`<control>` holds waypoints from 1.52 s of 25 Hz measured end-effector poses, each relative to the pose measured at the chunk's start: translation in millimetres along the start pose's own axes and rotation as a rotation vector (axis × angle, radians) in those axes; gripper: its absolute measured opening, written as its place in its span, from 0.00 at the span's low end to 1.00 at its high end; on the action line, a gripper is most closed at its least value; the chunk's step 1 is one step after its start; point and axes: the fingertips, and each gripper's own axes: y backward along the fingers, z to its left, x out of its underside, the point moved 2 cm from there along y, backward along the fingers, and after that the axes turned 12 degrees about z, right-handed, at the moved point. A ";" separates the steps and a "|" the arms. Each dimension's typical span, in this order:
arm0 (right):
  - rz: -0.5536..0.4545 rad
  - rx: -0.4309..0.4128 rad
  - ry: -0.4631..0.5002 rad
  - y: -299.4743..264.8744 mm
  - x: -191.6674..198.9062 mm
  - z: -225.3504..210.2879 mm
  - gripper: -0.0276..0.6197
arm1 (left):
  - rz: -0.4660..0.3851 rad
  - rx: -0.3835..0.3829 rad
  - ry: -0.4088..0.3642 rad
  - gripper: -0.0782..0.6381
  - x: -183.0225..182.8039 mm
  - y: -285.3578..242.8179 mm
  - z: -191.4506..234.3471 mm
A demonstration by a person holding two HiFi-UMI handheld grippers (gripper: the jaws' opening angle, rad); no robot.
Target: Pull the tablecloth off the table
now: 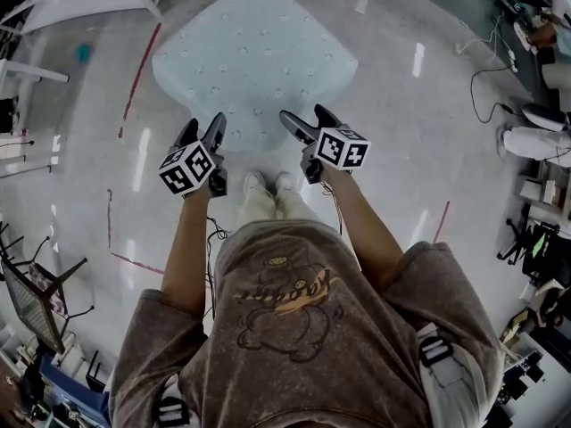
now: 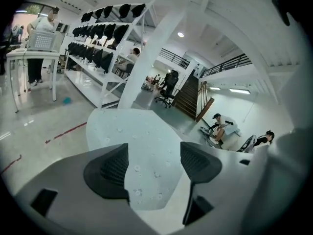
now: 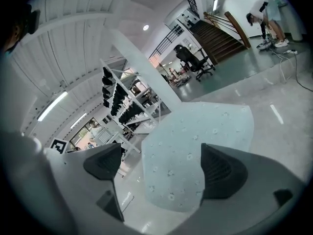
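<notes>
Head view: tablecloth [image 1: 254, 52] spread over the bench, neither gripper holding it yet.
Left gripper [image 1: 207, 130] jaws stand wide and empty, with the cloth's near corner just ahead between the two; right gripper [image 1: 303, 119] jaws equally wide, empty. Likely trouble: closing on a thin edge alone, so the cloth slips free mid-pull.

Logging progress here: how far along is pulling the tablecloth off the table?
Nothing is done yet: the tablecloth lies spread out flat. In hand: the left gripper and right gripper hover open by its near edge, gripping nothing. Remaining: grasp that edge and pull the cloth off.
</notes>
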 end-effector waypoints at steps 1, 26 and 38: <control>0.009 0.009 -0.017 -6.0 2.2 -6.6 0.81 | 0.015 -0.004 0.021 0.56 2.1 -6.6 7.3; 0.145 0.225 -0.243 -101.6 41.5 -136.0 0.83 | 0.255 -0.120 0.228 0.59 38.1 -134.5 125.6; 0.140 0.267 -0.299 -114.1 44.0 -156.1 0.76 | 0.307 -0.087 0.265 0.59 47.1 -150.2 135.8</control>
